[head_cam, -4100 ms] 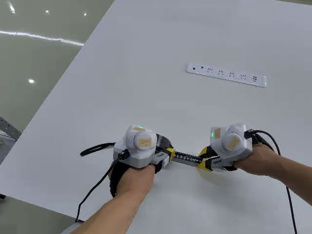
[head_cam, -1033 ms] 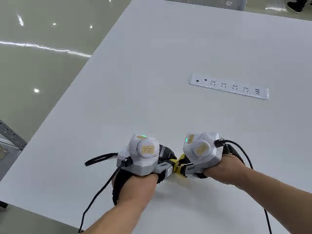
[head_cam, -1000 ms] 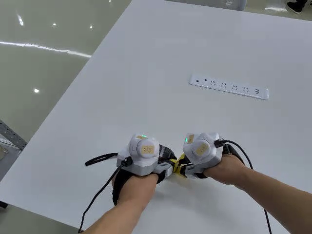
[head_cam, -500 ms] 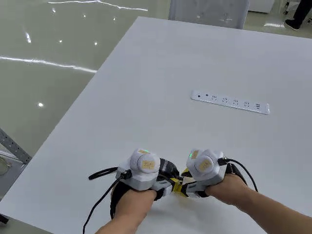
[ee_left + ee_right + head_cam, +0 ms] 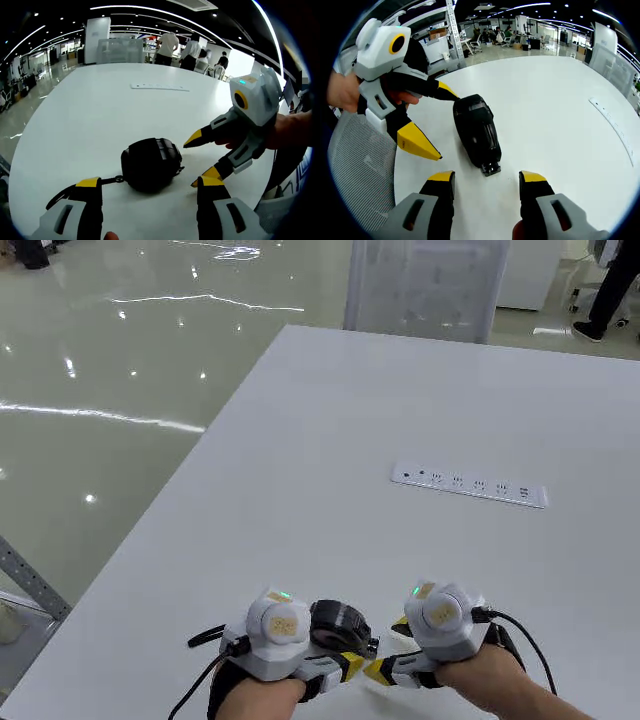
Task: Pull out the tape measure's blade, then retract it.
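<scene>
The black tape measure [image 5: 340,625] lies on the white table [image 5: 330,440] with its blade fully inside the case. A black wrist strap [image 5: 107,181] trails from it. My left gripper [image 5: 150,182] is open, its yellow-tipped jaws on either side of the case [image 5: 151,164] without touching it. My right gripper [image 5: 487,176] is open too, facing the blade-mouth end of the case [image 5: 477,130] from a short gap away. In the head view the two grippers point at each other across the case, left gripper [image 5: 345,640] and right gripper [image 5: 388,648].
A white power strip [image 5: 468,485] lies farther back on the table. The table's left edge [image 5: 190,490] drops to a glossy floor. A mesh chair back [image 5: 355,165] stands near the table. Several people [image 5: 172,47] stand far off.
The blade that was stretched between the grippers has gone back into the case. Both grippers have let go and drawn slightly apart. The head camera has tilted up.
</scene>
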Motion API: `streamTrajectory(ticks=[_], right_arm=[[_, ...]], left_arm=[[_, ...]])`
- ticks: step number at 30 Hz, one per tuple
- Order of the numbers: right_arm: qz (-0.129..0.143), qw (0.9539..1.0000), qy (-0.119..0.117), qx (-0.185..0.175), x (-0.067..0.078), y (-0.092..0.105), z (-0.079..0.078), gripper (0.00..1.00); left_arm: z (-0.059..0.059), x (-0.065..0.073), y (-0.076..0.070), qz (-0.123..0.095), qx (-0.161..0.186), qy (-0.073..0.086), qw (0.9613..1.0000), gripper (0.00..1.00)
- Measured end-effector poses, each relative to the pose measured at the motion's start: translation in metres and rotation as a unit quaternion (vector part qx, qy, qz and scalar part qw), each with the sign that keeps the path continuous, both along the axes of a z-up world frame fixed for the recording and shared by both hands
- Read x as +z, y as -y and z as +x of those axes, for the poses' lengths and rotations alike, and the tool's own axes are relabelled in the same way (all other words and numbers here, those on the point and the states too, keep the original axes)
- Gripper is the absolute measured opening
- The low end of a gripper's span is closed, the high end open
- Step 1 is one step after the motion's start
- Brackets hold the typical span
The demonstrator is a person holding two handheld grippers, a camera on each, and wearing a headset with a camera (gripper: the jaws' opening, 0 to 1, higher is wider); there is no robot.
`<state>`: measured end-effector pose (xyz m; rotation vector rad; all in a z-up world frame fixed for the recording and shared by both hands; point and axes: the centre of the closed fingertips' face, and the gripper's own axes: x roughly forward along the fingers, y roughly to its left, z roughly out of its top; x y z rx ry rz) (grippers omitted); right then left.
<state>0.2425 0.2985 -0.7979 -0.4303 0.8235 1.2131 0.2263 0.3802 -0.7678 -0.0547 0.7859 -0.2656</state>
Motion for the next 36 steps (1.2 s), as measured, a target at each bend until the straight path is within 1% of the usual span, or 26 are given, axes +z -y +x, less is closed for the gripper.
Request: streamTrajectory(ticks=[2, 4, 7, 10, 12, 16, 18, 21, 24, 30, 36], right_arm=[[0.001, 0.9999, 0.004, -0.010, 0.007, 0.005, -0.003, 0.52], [0.006, 0.9997, 0.006, -0.023, 0.012, 0.009, -0.005, 0.54], [0.007, 0.9991, 0.010, -0.041, 0.021, 0.017, -0.008, 0.58], [0.010, 0.9986, 0.013, -0.051, 0.030, 0.022, -0.013, 0.59], [0.013, 0.9977, 0.017, -0.064, 0.036, 0.026, -0.014, 0.61], [0.018, 0.9960, 0.022, -0.085, 0.047, 0.032, -0.019, 0.64], [0.020, 0.9955, 0.020, -0.090, 0.050, 0.035, -0.023, 0.65], [0.022, 0.9945, 0.020, -0.101, 0.055, 0.040, -0.029, 0.68], [0.029, 0.9930, 0.018, -0.113, 0.060, 0.043, -0.034, 0.70], [0.038, 0.9912, 0.017, -0.125, 0.072, 0.047, -0.048, 0.76], [0.046, 0.9896, 0.022, -0.135, 0.086, 0.049, -0.059, 0.82]], left_arm=[[-0.004, 0.003, -0.001, 0.003, -0.005, 0.000, 1.0000, 0.77], [-0.007, 0.007, -0.001, 0.002, -0.010, 0.004, 0.9999, 0.77], [-0.013, 0.010, 0.000, 0.000, -0.021, 0.003, 0.9998, 0.78], [-0.018, 0.015, -0.002, -0.003, -0.025, 0.008, 0.9997, 0.80], [-0.021, 0.019, -0.003, -0.007, -0.029, 0.012, 0.9995, 0.80], [-0.030, 0.023, -0.002, -0.006, -0.045, 0.012, 0.9989, 0.82], [-0.035, 0.025, -0.001, -0.010, -0.052, 0.011, 0.9985, 0.82], [-0.041, 0.028, 0.000, -0.006, -0.063, 0.013, 0.9979, 0.84], [-0.046, 0.031, -0.002, -0.007, -0.065, 0.013, 0.9978, 0.86], [-0.055, 0.035, -0.005, -0.012, -0.069, 0.015, 0.9975, 0.88], [-0.065, 0.035, -0.009, -0.012, -0.075, 0.014, 0.9970, 0.90]])
